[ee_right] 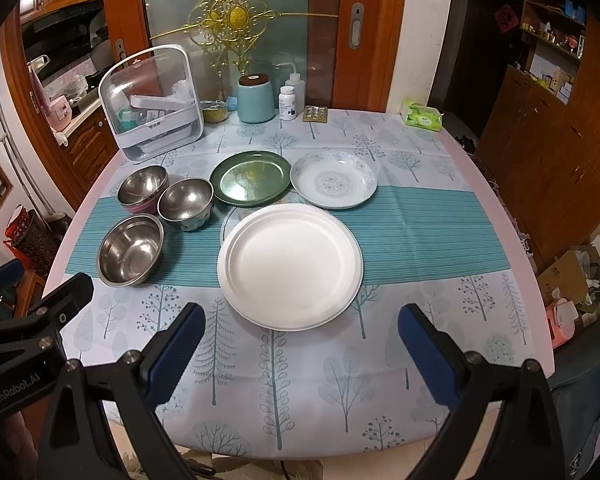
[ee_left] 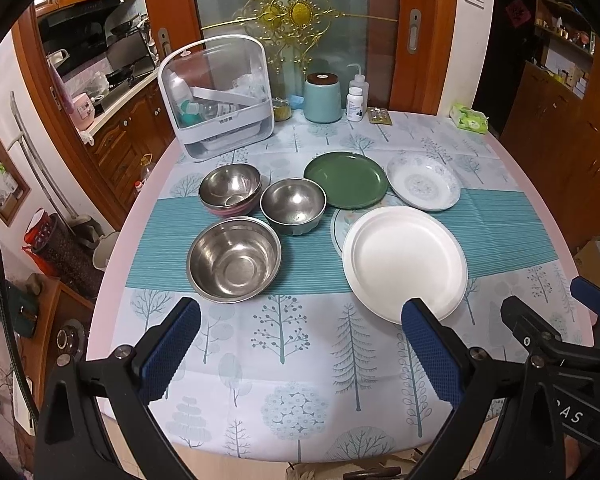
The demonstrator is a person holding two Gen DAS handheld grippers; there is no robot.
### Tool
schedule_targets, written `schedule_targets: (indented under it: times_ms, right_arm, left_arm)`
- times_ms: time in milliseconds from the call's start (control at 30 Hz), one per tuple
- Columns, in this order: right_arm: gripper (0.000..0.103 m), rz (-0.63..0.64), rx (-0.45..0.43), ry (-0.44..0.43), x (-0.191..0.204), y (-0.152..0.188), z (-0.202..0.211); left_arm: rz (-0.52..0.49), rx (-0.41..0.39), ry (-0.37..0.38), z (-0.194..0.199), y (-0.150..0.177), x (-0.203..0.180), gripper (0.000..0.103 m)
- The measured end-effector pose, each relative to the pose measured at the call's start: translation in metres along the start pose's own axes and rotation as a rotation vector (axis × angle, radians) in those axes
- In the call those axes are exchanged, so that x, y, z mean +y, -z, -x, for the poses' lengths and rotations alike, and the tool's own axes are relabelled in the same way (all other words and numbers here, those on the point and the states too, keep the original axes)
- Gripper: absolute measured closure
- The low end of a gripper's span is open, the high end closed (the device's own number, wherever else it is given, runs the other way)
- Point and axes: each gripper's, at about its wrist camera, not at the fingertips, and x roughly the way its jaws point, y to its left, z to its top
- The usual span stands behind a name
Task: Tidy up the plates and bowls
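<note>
Left gripper [ee_left: 300,344] and right gripper [ee_right: 300,344] held low over the near edge of the tabletop [ee_right: 440,240], side by side, fingers [ee_right: 176,350] spread wide, grasping nothing. Just beyond them, white plate [ee_right: 290,266] resting partly on a patterned plate [ee_right: 230,220]. Behind the white plate: green plate [ee_right: 252,178], floral plate [ee_right: 334,184]. Left of it: three steel bowls, nearest [ee_right: 130,250], middle [ee_right: 186,204], farthest [ee_right: 142,188] stacked on others. Nothing between fingers and white plate.
</note>
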Motion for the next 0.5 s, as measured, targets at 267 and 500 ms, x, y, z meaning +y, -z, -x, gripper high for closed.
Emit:
schedule_targets:
  times_ms: [267,500]
  right_arm:
    - [0.005,-0.001,0.0,-0.001,0.0007,0.0004,-0.0006]
    - [0.005,-0.003,0.001,-0.001,0.0012,0.0007,-0.0026]
  left_arm:
    - [0.001,0.011,-0.006,-0.0019,-0.0018,0.0002,0.003]
    - [0.001,0.011,-0.006,-0.0021,-0.0023,0.0,0.003]
